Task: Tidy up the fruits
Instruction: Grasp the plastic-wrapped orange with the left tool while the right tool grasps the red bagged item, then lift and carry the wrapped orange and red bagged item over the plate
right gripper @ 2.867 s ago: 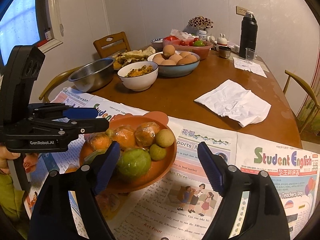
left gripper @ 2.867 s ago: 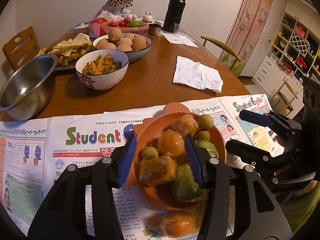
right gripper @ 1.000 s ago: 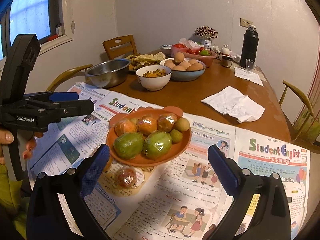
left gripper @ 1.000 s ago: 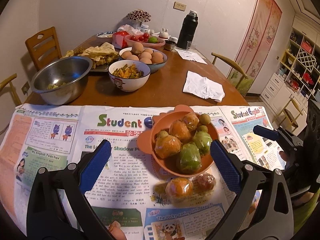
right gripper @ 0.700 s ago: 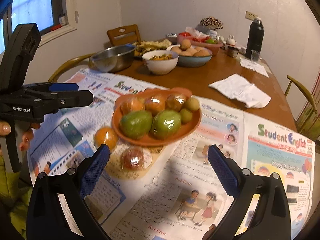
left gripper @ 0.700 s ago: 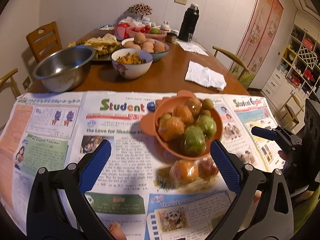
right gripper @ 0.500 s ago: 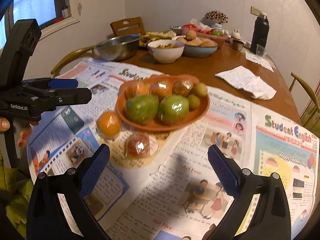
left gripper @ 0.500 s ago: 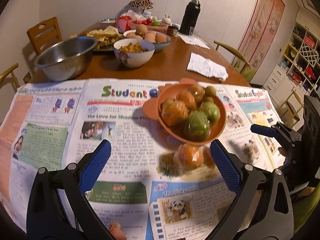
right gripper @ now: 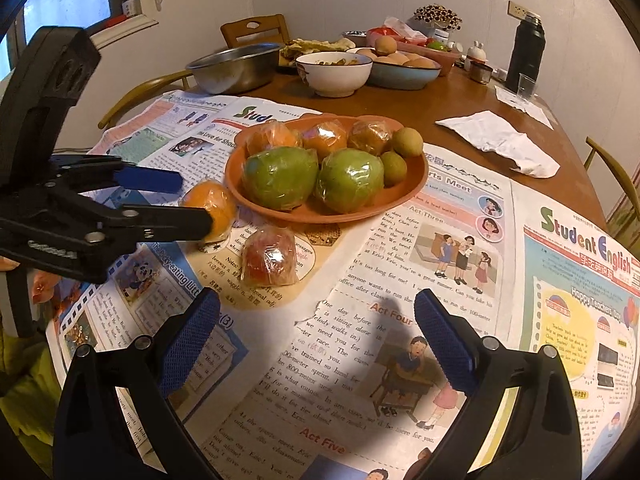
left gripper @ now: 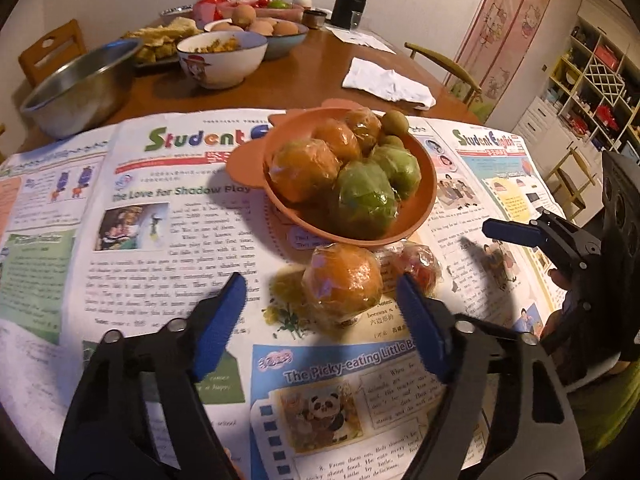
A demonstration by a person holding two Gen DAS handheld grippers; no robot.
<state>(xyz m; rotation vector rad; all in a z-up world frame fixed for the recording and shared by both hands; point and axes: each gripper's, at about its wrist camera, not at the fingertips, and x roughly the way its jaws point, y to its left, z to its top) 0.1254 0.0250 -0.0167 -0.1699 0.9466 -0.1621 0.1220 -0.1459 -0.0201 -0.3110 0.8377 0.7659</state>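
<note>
- The left gripper [left gripper: 320, 304] is seen with its jaws spread wide; nothing is gripped between them.
- A wrapped orange [left gripper: 341, 280] is found on the newspaper [left gripper: 160, 240] just ahead of the left jaws, roughly centred in the gap between them, and no contact with either jaw can be seen.
- A wrapped red fruit [left gripper: 416, 266] is placed just beyond the tip of the left gripper's right-hand jaw, beside the orange.
- The orange plate [left gripper: 424, 196] is set further ahead of the left jaws, past both loose fruits; wrapped orange and green fruits and small brownish-green ones are held in it.
- The right gripper [right gripper: 318, 332] is held with its jaws wide apart and empty above the newspaper.
- From the right wrist view, the red fruit [right gripper: 269, 258] is found ahead of the left-hand jaw tip, and the plate [right gripper: 412, 184] further ahead.
- A white cloth [right gripper: 500, 144] is seen on the desk [right gripper: 420, 104] far ahead, to the right of the right jaws.
</note>
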